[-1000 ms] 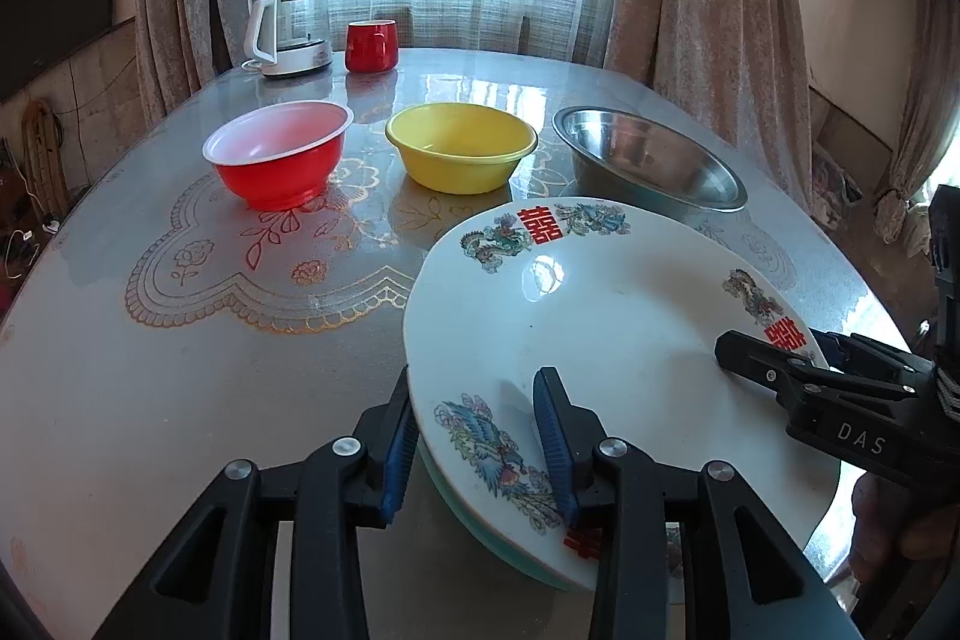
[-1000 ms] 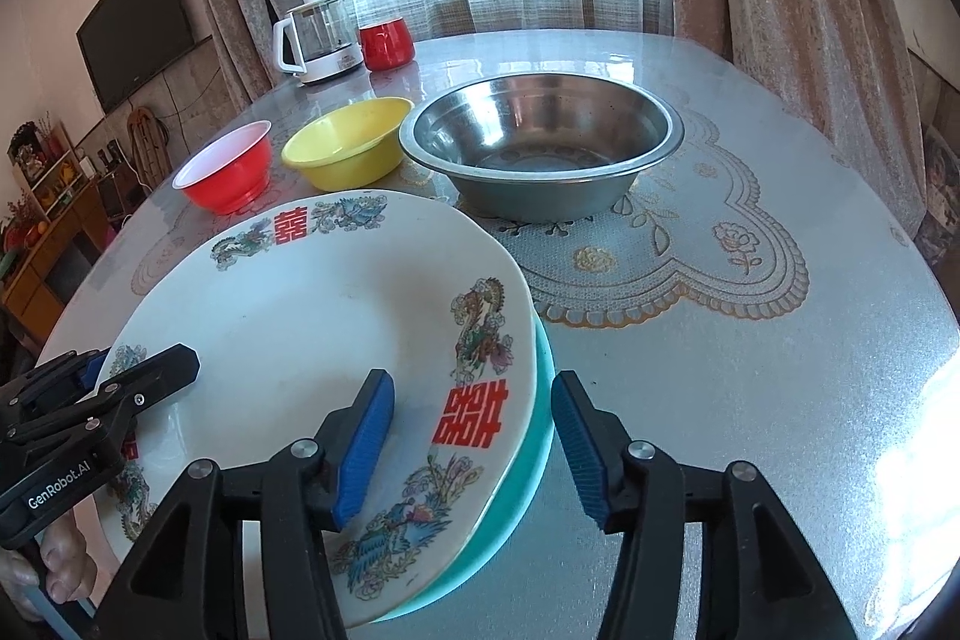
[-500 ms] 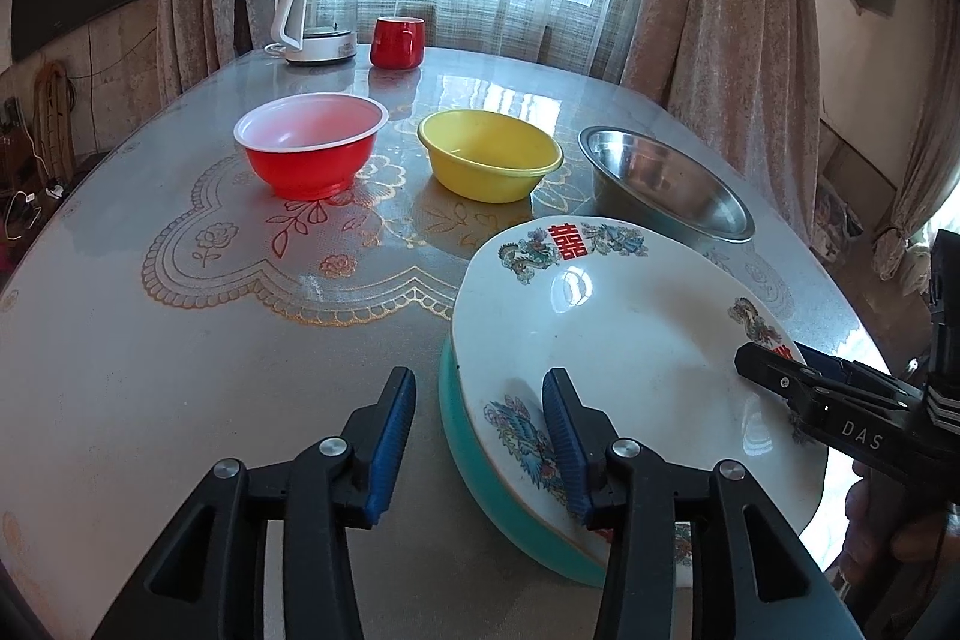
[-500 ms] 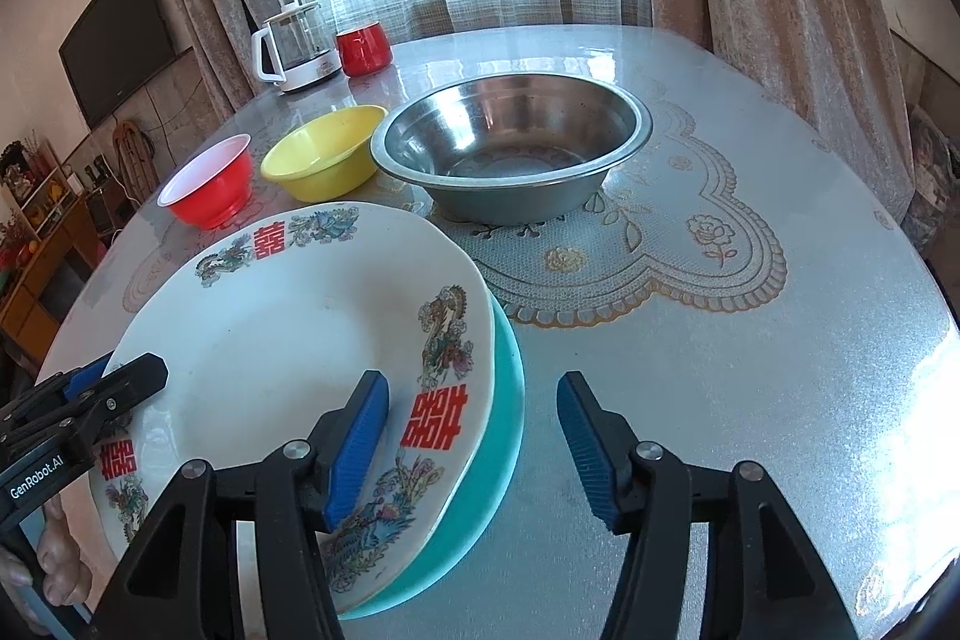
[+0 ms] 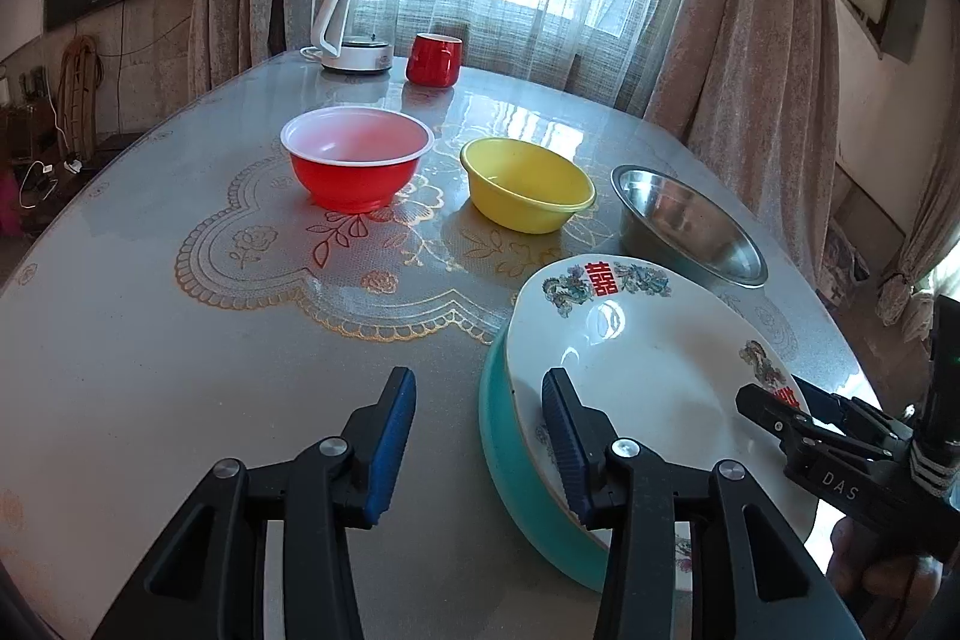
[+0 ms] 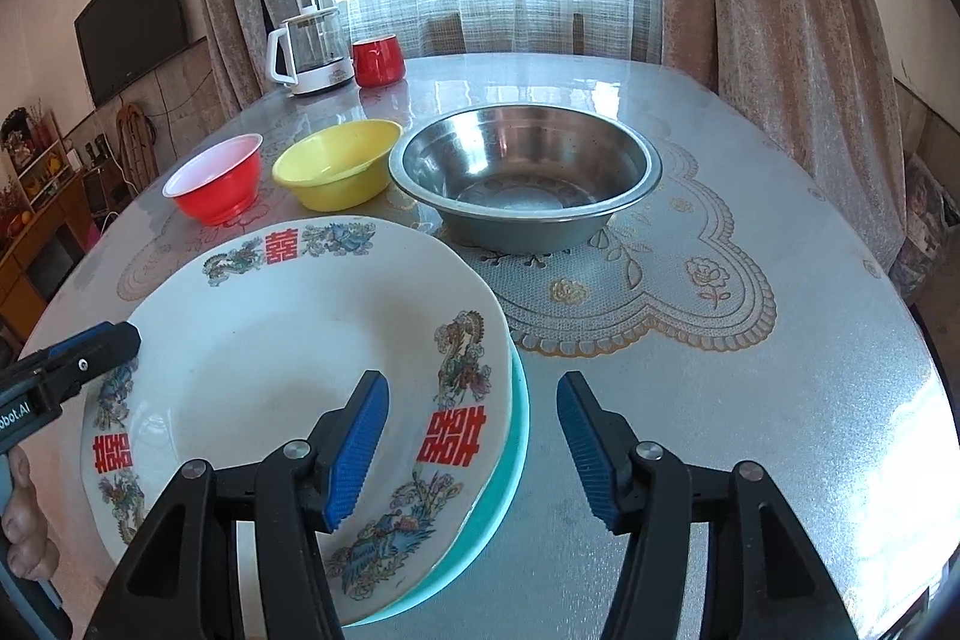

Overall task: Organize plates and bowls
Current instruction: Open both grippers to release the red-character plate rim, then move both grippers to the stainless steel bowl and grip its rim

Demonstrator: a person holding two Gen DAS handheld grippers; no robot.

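A white plate with red characters and dragon prints [image 5: 648,358] [image 6: 288,340] lies on top of a teal plate [image 5: 498,436] [image 6: 510,466] at the table's near edge. My left gripper [image 5: 480,436] is open, its jaws straddling the stack's left rim without touching. My right gripper [image 6: 471,442] is open, its jaws straddling the right rim. Behind stand a red bowl [image 5: 357,163] [image 6: 219,181], a yellow bowl [image 5: 528,184] [image 6: 336,163] and a steel bowl [image 5: 690,232] [image 6: 525,172].
A glass kettle [image 5: 360,25] [image 6: 309,49] and a red mug [image 5: 435,58] [image 6: 377,61] stand at the far edge of the glass-topped table [image 5: 180,340] by the curtains. A lace mat [image 6: 690,280] lies under the glass.
Both grippers have drawn back and outward from the plate stack. The white plate has settled lower onto the teal plate. The left view has shifted left, showing more bare table.
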